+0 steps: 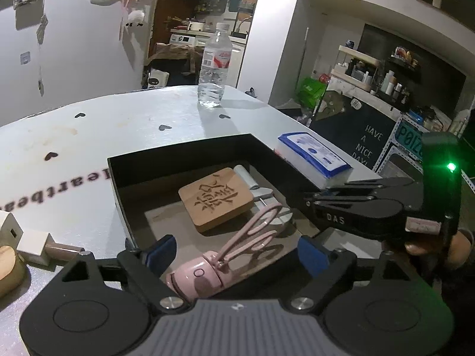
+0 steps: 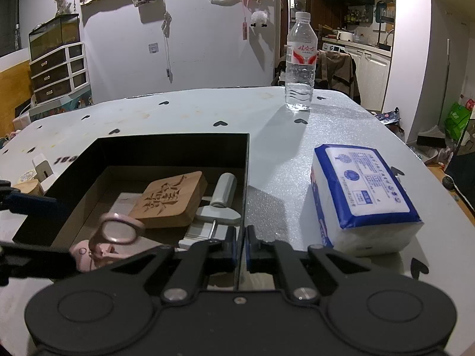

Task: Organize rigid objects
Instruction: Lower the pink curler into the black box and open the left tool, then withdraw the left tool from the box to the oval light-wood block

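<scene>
A black open box [image 1: 190,151] [image 2: 172,151] sits on the white table. In it lie a carved wooden coaster [image 1: 216,198] [image 2: 169,198] and a grey-white hand tool [image 1: 261,191] [image 2: 222,195]. A pink eyelash curler [image 1: 207,273] [image 2: 89,252] rests at the box's near end. My left gripper [image 1: 237,252] is open, its blue pads [image 1: 161,252] standing wide on either side of the curler without touching it. My right gripper [image 2: 242,249] [image 1: 308,201] is shut on the box's thin right wall.
A clear water bottle [image 1: 212,71] [image 2: 299,68] stands at the far table edge. A blue-and-white tissue pack [image 1: 314,154] [image 2: 362,190] lies right of the box. Left of the box are small white blocks [image 1: 32,244] and a round wooden piece [image 1: 7,264].
</scene>
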{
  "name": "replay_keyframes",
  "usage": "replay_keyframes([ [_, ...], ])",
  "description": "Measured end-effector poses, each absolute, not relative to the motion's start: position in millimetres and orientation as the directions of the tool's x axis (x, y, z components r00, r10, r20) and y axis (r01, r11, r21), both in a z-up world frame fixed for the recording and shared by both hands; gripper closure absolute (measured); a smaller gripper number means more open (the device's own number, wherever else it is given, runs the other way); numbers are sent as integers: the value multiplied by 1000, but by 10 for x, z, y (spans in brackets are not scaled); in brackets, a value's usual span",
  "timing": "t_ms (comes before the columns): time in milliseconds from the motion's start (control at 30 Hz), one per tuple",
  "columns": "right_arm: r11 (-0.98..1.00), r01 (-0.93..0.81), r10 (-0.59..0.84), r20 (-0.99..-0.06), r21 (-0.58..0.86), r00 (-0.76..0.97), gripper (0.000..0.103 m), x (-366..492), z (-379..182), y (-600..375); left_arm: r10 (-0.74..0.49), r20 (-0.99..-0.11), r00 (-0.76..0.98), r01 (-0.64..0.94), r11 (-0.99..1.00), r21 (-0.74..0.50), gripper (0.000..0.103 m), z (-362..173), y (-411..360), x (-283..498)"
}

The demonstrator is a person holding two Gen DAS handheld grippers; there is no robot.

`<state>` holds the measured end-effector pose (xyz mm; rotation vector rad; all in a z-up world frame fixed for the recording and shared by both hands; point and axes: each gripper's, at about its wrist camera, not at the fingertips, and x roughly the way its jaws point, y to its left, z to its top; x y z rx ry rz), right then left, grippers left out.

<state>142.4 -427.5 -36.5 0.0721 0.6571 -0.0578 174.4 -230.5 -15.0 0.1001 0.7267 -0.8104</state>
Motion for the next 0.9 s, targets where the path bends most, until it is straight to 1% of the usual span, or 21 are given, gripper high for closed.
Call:
replay_keyframes([
  [133,996,76,-30,-612,49,790,97,1427,-365,-4278,-631,-624,461,695,694,-189,13,-133,-2298,1703],
  [400,996,77,-30,-612,50,790,97,1427,-364,-4277,-642,-610,465,705,685,-185,8,-43,-2281,1577],
  [467,996,76,-30,-612,49,790,97,1428,-364,-4278,-643,-606,469,705,685,-181,3,-23,-2274,1547],
  [567,996,76,-29,-612,51,790,97,1429,-365,-4278,-644,-600,475,708,685,-175,0,15,-2248,1495],
  [900,996,76,-29,-612,52,790,97,1429,-366,-4280,-626,-591,508,679,713,-172,0,61,-2069,1326],
])
